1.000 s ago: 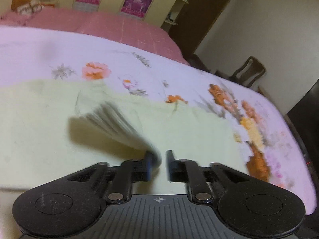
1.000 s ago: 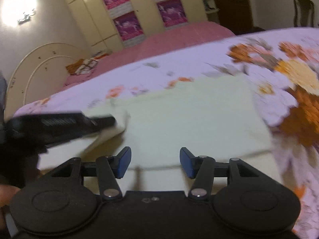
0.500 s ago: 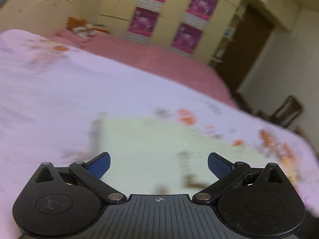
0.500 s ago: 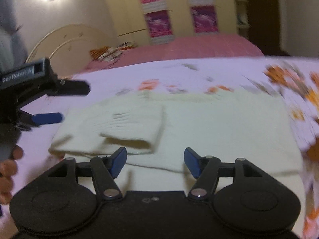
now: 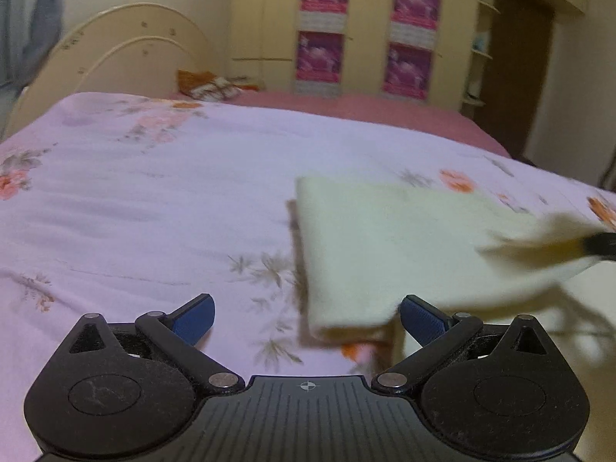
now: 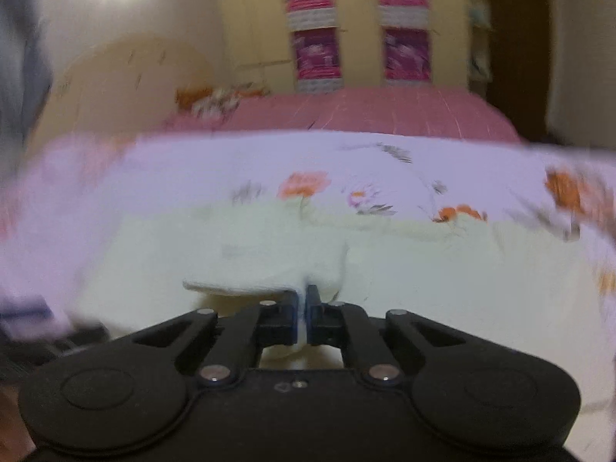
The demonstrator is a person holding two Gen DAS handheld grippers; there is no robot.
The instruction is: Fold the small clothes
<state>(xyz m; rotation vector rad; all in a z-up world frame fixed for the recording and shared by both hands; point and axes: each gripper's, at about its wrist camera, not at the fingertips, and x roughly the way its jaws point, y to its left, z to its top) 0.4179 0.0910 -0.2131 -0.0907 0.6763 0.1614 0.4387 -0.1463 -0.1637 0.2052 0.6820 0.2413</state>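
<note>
A pale cream garment (image 5: 389, 238) lies on the floral lilac bedsheet (image 5: 154, 208), its left edge folded over. My left gripper (image 5: 306, 313) is open and empty, low over the sheet at the garment's near left corner. My right gripper (image 6: 307, 300) is shut on a fold of the cream garment (image 6: 269, 269) and lifts that part off the flat cloth. In the left wrist view the right gripper's tip (image 5: 600, 244) shows blurred at the far right, with lifted cloth on it.
A pink bed (image 5: 365, 106) with a patterned cushion (image 5: 215, 84) lies beyond the sheet. A curved cream headboard (image 5: 127, 54) stands at the left, and a wardrobe with pink posters (image 5: 369, 34) at the back. A dark doorway (image 5: 516, 77) is at the right.
My left gripper let go of the sleeve, opened wide and drew back to the left. My right gripper moved in over the garment and shut on a fold, lifting it.
</note>
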